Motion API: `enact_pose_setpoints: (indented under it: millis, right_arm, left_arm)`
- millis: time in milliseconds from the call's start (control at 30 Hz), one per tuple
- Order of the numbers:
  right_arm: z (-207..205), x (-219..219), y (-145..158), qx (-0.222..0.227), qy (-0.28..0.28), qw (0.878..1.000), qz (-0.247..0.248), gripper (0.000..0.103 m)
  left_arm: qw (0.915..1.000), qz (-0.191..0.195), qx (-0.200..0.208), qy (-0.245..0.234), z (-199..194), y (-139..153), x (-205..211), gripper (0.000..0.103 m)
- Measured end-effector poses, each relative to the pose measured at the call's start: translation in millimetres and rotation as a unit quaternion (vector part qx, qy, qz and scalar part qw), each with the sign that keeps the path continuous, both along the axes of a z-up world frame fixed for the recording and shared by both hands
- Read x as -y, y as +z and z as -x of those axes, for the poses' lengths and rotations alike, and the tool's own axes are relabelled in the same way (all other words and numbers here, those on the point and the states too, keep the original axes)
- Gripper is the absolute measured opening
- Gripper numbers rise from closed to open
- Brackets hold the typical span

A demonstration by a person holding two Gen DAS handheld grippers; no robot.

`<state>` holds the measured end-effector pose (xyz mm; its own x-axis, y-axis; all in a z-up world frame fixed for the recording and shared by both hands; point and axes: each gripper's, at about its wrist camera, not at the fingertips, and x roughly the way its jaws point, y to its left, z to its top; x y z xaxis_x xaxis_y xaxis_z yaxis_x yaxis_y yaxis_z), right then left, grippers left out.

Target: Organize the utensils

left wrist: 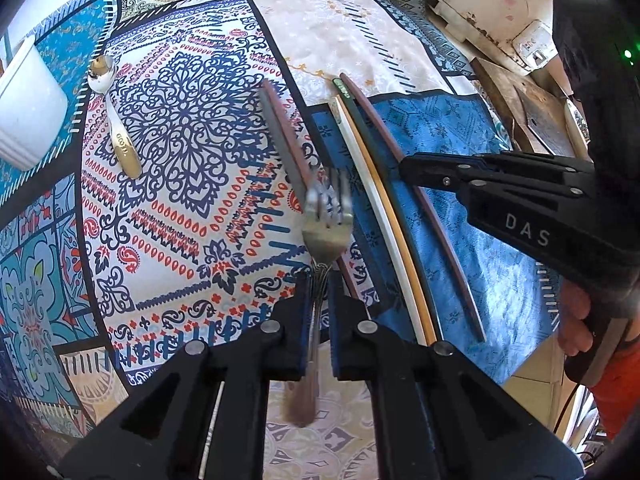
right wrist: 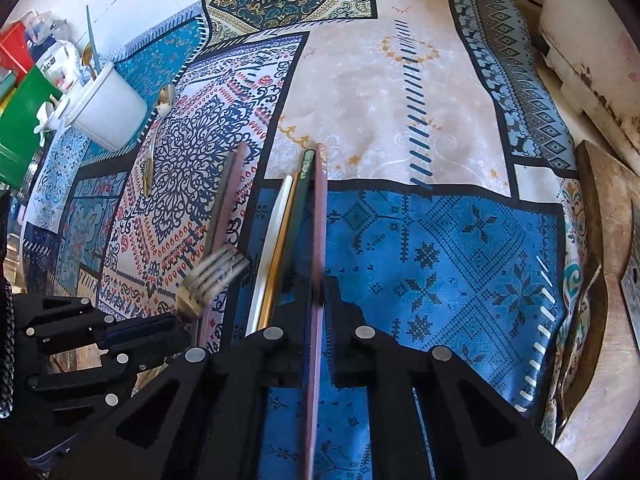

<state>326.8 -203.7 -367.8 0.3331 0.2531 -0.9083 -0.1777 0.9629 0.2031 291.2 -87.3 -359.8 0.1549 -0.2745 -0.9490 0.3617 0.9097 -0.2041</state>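
The left claw (left wrist: pixel 319 280) is clenched on a fork (left wrist: pixel 326 236) (tines toward 12 o'clock); the right claw (right wrist: pixel 319 288) grips a maroon chopstick (right wrist: pixel 319 216) beside three more. At 10 o'clock on the worktop (left wrist: pixel 360 40): gold spoon (left wrist: pixel 116 120), white cup (left wrist: pixel 28 108).

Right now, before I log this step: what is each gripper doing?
Left gripper: shut on the fork, gripped by its handle.
Right gripper: shut on the maroon chopstick.
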Motion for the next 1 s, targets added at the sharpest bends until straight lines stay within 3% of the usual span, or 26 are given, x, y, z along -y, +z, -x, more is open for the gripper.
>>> enact_pose_setpoints:
  millis: [67, 533, 1000]
  right_arm:
    - [2.6, 1.5, 3.0, 0.004, 0.0, 1.0, -0.002, 0.005]
    - [13.6, 8.4, 34.3, 0.044, -0.014, 0.999, -0.021, 0.005]
    - [0.5, -18.4, 97.8, 0.126, 0.006, 0.991, -0.046, 0.005]
  left_arm:
    - [1.0, -0.004, 0.007, -0.003, 0.1, 2.5, 3.5, 0.0]
    - [0.9991, 0.012, 0.036, 0.02, -4.5, 24.7, -12.5, 0.0]
    - [0.9894, 0.013, 0.12, 0.081, -21.5, 91.4, -62.1, 0.0]
